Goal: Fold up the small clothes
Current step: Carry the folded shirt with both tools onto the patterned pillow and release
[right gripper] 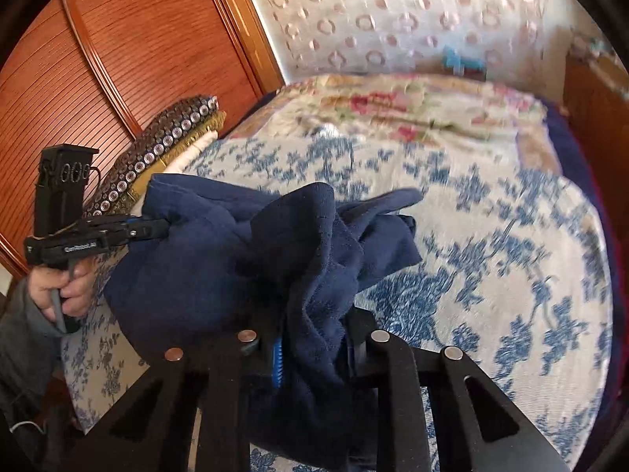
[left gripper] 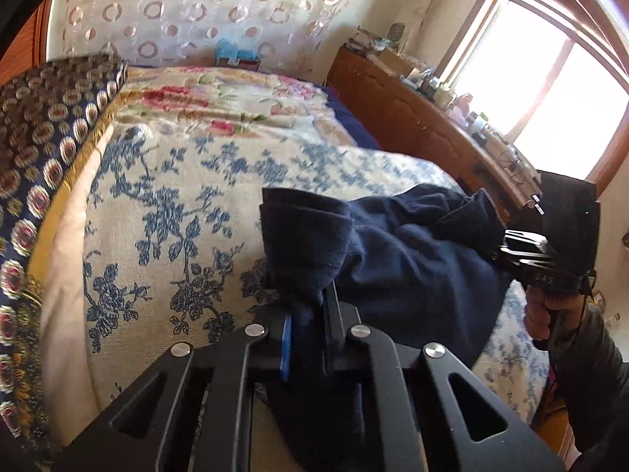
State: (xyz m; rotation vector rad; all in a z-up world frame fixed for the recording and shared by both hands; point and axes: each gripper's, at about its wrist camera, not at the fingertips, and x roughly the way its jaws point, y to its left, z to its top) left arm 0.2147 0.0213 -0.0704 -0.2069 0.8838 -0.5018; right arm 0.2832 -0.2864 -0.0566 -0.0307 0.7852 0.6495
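Left wrist: both jaws clamp soft, rumpled navy garment [left gripper: 397,244] over woven blue-floral bedspread [left gripper: 177,204].

Both grippers [left gripper: 308,314] [right gripper: 310,338] clamped, fingers close.

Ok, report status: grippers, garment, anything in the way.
Left hand-held gripper and right hand-held gripper both shut on dark navy knit garment. Garment bunched over blue floral bedspread. Nothing in the way.

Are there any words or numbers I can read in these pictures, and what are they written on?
"GenRobot.AI", small and only just legible: on the side of the left tongs.
"DAS", or close to it, partly cut off: on the body of the right tongs.
Nothing readable on the navy garment or the bedspread.
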